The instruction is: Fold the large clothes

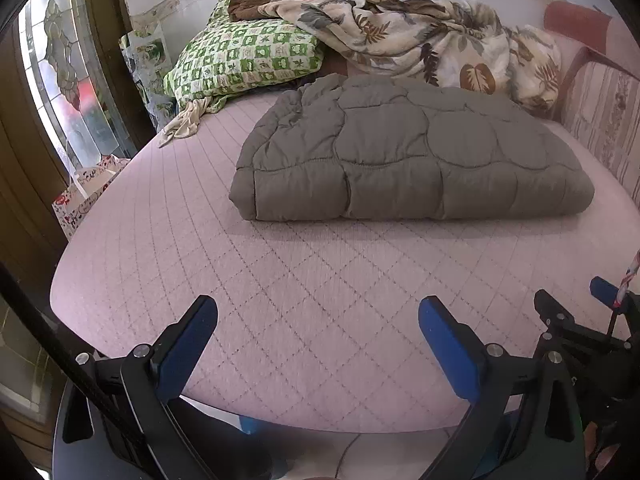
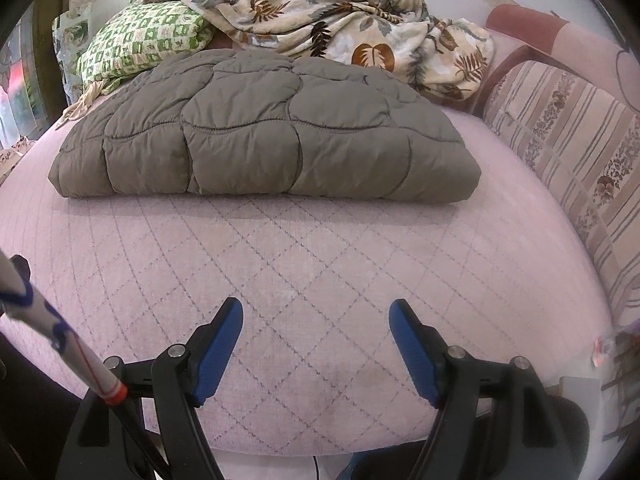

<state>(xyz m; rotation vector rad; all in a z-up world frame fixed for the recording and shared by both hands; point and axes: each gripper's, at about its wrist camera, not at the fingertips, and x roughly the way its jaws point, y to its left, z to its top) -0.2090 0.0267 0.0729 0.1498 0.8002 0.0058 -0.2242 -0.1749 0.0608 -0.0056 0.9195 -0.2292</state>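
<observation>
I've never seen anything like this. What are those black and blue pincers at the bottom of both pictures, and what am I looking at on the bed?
Each pincer is a hand-held grasping tool with a camera looking along its fingers. One picture comes from the left tool, the other from the right tool. Both are open and hold nothing. On the pink quilted mattress lies a folded grey quilted garment or cover; which, I cannot tell. Behind it are a green checked pillow and a crumpled leaf-print blanket.

Left claw (image 1: 318,316): black plastic arms, blue ribbed finger pads (image 1: 182,354), silver screw heads at pivots. Right claw (image 2: 316,320): same black arms, blue pads (image 2: 216,354), silver screws; white rod (image 2: 56,332) with red band alongside.
</observation>
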